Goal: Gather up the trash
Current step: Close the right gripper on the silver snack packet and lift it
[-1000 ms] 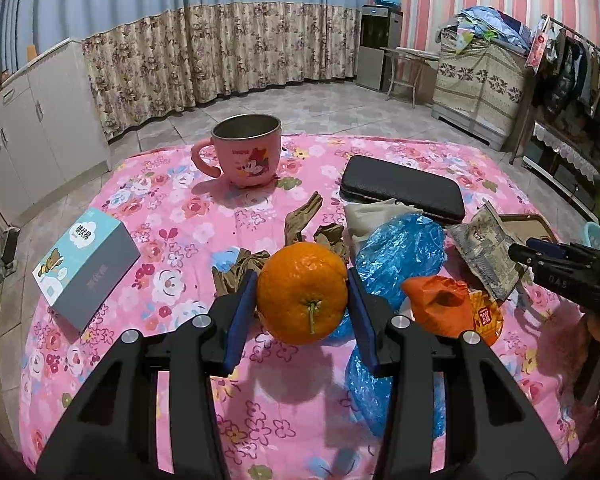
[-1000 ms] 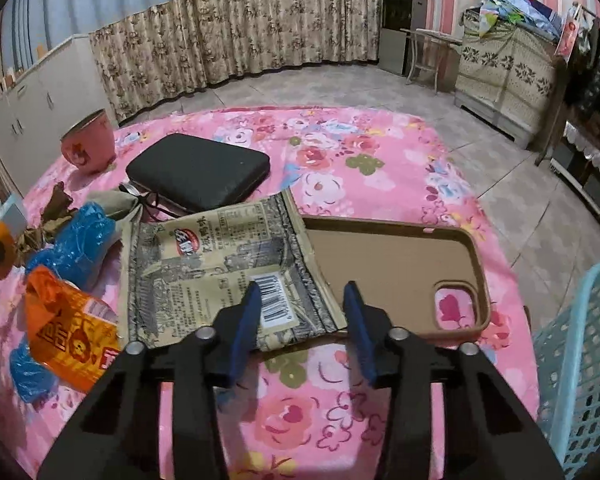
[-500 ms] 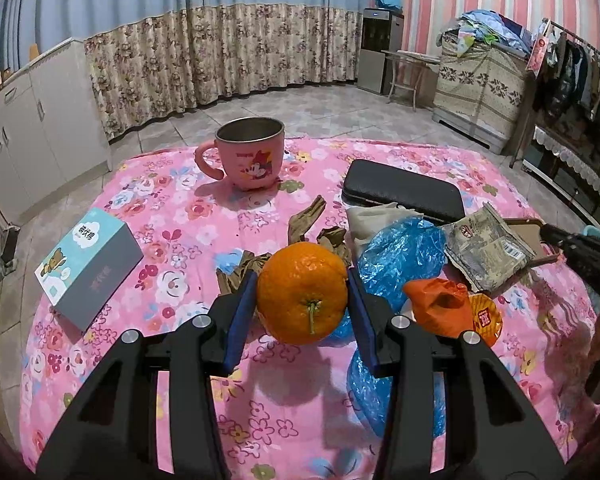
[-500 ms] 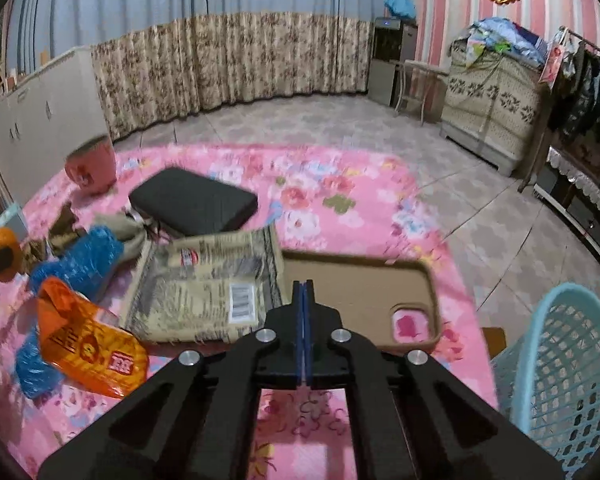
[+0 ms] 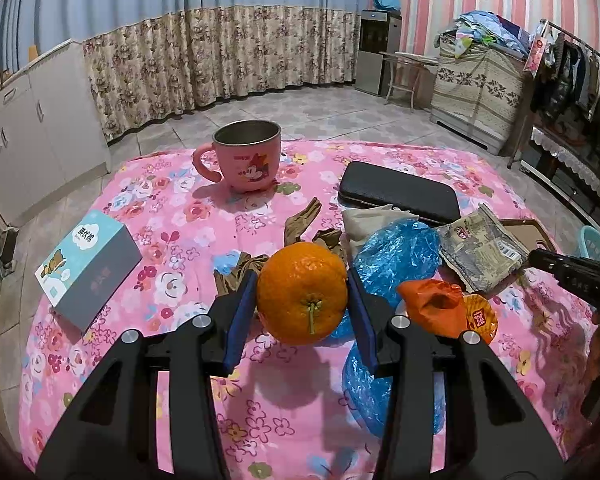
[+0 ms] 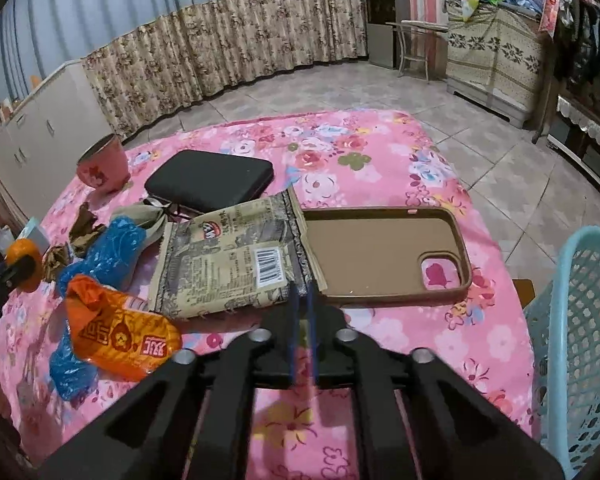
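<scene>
My left gripper is shut on an orange, held just above the pink flowered tablecloth. Trash lies to its right: blue plastic bags, an orange snack bag and a grey printed wrapper. My right gripper points at the near right corner of that wrapper. Its jaws are opening and stand only a narrow gap apart. The blue pads are blurred and nothing is clearly pinched between them. The orange snack bag and the blue bags lie left of it.
A brown phone case lies right of the wrapper, and a black case lies behind it. A light blue basket stands off the table's right edge. On the table are also a pink mug, a small box and brown scraps.
The right gripper was apart by the wrapper, then drew back and shut on nothing. It is now close to the wrapper's corner again with its jaws parting. The left gripper and orange have not moved.
</scene>
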`<state>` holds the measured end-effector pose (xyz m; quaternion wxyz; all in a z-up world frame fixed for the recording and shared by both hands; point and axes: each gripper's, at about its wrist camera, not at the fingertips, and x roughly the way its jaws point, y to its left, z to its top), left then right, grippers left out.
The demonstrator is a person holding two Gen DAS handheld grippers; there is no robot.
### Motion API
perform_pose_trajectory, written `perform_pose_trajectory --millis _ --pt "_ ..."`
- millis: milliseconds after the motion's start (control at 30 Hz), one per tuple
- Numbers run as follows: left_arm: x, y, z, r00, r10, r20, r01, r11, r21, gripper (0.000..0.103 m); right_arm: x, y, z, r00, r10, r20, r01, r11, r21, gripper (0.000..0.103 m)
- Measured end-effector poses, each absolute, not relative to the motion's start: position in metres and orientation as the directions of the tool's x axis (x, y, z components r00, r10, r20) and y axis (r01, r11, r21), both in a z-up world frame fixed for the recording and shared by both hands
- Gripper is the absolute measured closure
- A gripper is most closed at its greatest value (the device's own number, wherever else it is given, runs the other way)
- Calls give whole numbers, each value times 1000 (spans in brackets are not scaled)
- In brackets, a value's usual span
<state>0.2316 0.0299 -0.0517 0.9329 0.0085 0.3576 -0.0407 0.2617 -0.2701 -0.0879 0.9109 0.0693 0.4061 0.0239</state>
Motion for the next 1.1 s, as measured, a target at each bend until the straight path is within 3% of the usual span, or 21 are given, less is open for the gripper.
perform_pose_trajectory --millis 67,400,633,700,800,1100 --pt "232 30 -52 741 -70 -668 81 997 -14 59 260 -271 -85 687 93 -721 16 990 143 39" --pt "231 30 -51 739 -65 -671 77 997 -11 59 283 -279 -101 649 162 -744 6 976 217 41" --pt "234 28 -53 734 -62 -676 78 997 -6 59 286 -257 -105 642 132 -755 -46 990 134 66" --pt "234 29 -53 736 -61 -675 78 997 -4 59 284 -255 -104 649 131 -750 -51 990 129 85" --pt "233 29 -53 735 -61 -675 76 997 -7 59 280 -254 -99 668 118 -735 -57 993 107 102" --pt "231 32 -50 740 -64 -669 69 997 -19 59 256 -261 -64 760 60 -647 -46 998 39 102"
